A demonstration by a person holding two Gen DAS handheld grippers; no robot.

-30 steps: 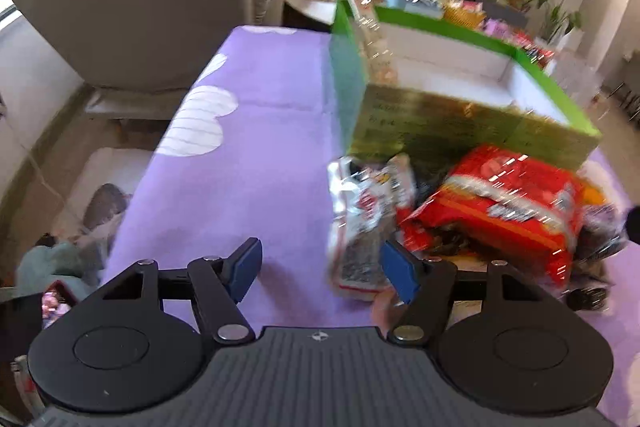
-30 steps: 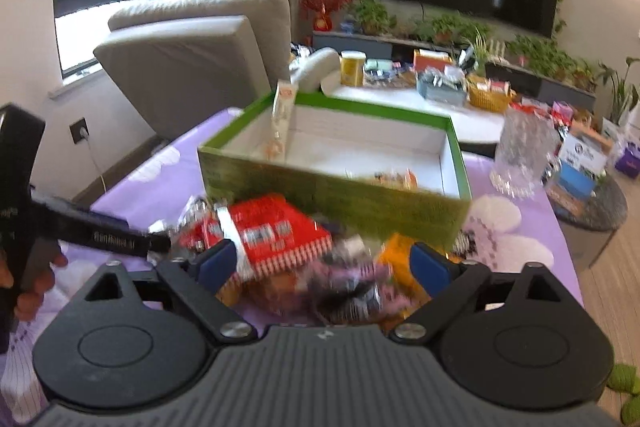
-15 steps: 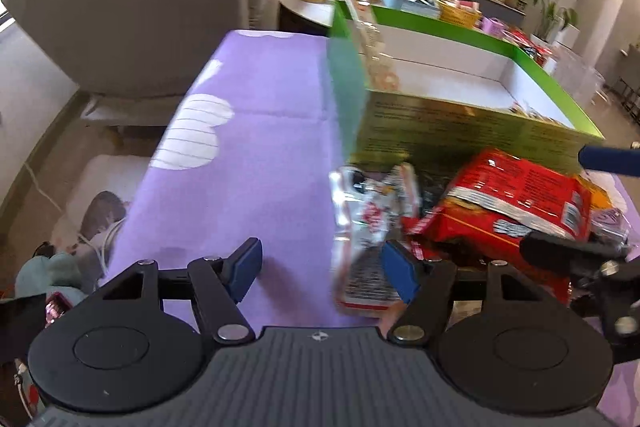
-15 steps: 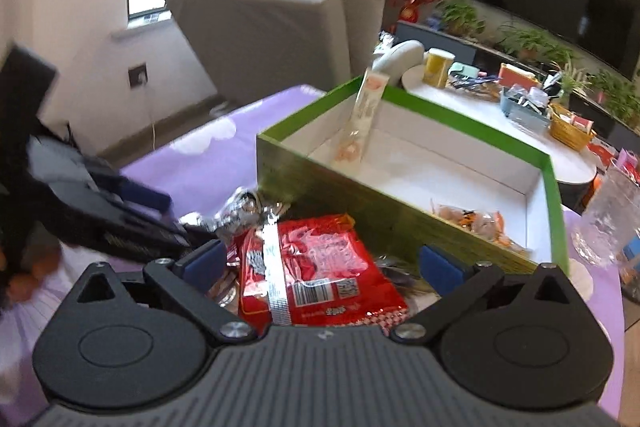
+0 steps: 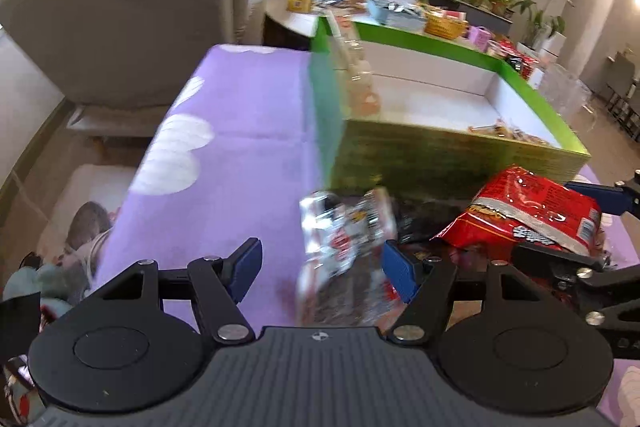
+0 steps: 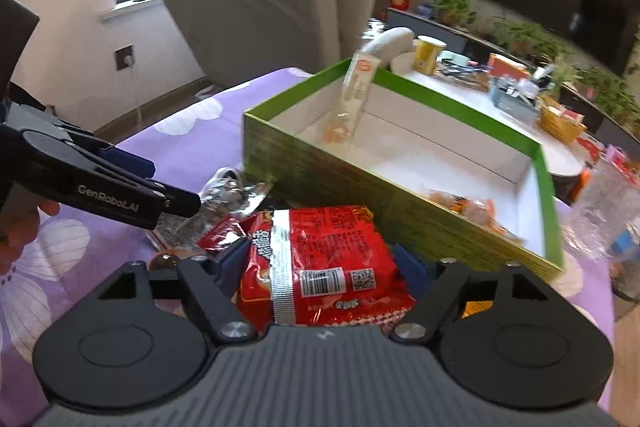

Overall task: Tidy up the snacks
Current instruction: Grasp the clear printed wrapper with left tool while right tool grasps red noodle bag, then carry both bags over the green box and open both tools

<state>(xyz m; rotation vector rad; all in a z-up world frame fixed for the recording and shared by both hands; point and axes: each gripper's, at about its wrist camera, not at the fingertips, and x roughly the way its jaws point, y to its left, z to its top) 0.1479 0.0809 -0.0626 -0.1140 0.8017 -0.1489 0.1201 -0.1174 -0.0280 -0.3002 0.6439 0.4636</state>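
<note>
The right tongs (image 6: 318,265) reach forward and slope downward over a surface covered in a purple cloth (image 6: 192,115), their two blue pads standing on either side of a red snack packet (image 6: 316,259); the jaws are closing, and the packet lies between them, though whether the pads already press on its edges cannot be told. The packet lies flat with its long axis running away from the right wrist camera toward the green box (image 6: 400,211), its silver seam band running the same way and its barcode end nearest the tongs. The left tongs (image 5: 320,267) also tilt downward and stand wide apart, holding nothing; a crumpled silver wrapper (image 5: 344,231) lies on the cloth between and just beyond their blue pads, nearer the right-hand pad, and blur hides whether it touches that pad. In the right wrist view the left tongs come in from the left edge with a hand (image 6: 24,223) partly visible behind them, their tip over the pile of wrappers beside the red packet. The green box sits just behind the pile, open at the top with a white inside; a tall clear packet (image 6: 352,103) leans upright against its far corner and a small orange snack packet (image 6: 460,205) lies flat near its right end. A beige armchair (image 6: 260,15) stands beyond the surface.
</note>
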